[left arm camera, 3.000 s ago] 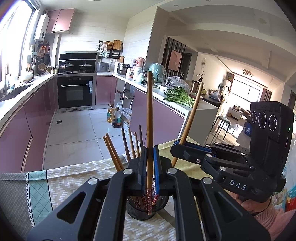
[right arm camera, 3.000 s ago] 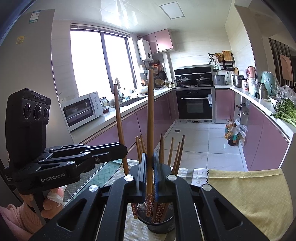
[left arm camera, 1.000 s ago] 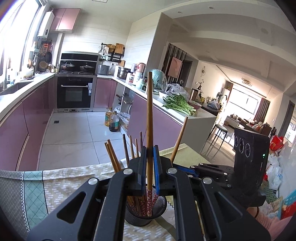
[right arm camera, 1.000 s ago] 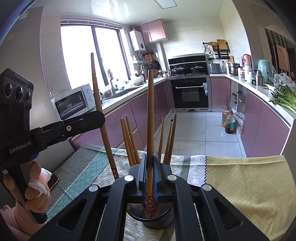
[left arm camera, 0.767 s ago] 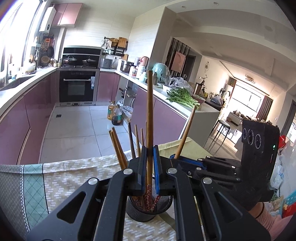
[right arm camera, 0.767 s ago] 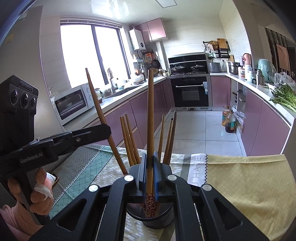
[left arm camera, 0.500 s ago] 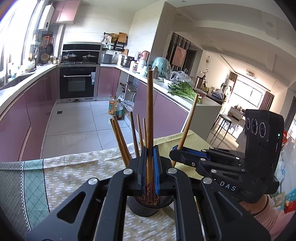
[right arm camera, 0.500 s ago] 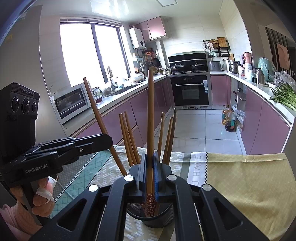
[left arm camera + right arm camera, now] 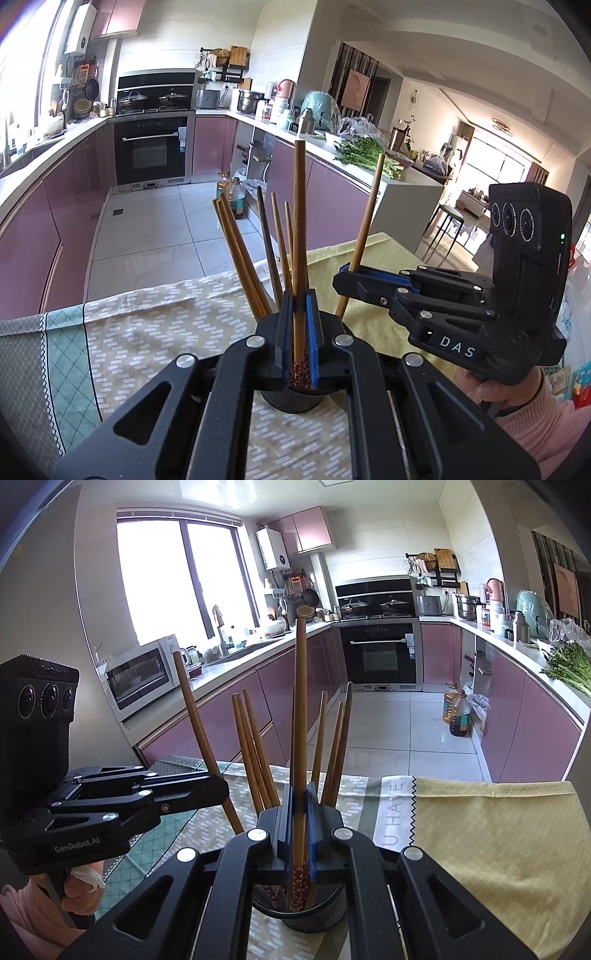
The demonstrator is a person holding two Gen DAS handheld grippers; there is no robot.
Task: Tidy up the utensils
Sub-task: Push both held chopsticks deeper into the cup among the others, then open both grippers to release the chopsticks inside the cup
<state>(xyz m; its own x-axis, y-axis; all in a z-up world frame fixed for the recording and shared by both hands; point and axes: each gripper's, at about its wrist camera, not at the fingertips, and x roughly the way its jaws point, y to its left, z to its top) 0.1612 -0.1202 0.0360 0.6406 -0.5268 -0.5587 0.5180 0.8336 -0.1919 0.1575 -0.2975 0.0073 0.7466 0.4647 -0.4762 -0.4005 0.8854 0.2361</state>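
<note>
A black mesh holder (image 9: 291, 400) (image 9: 299, 919) stands on the patterned tablecloth with several wooden chopsticks (image 9: 255, 753) leaning in it. My left gripper (image 9: 299, 314) is shut on one upright chopstick (image 9: 299, 221), whose red patterned lower end shows between the jaws over the holder's mouth. My right gripper (image 9: 300, 797) is shut on another chopstick (image 9: 301, 701), and its patterned end reaches down into the holder. Each gripper also shows in the other's view: the right gripper (image 9: 341, 280) at the holder's right, the left gripper (image 9: 221, 794) at its left, with its chopstick (image 9: 195, 720) slanted.
A yellow cloth (image 9: 498, 842) covers the table to the right, a green-edged tablecloth (image 9: 55, 350) to the left. Beyond the table's far edge lie a tiled floor, purple cabinets, an oven (image 9: 380, 653) and a microwave (image 9: 140, 675). Hands in pink sleeves hold both grippers.
My left gripper has come down and closer to the holder, tilting further down, and its chopstick's lower end has sunk toward the holder's mouth. The right gripper has stayed still.
</note>
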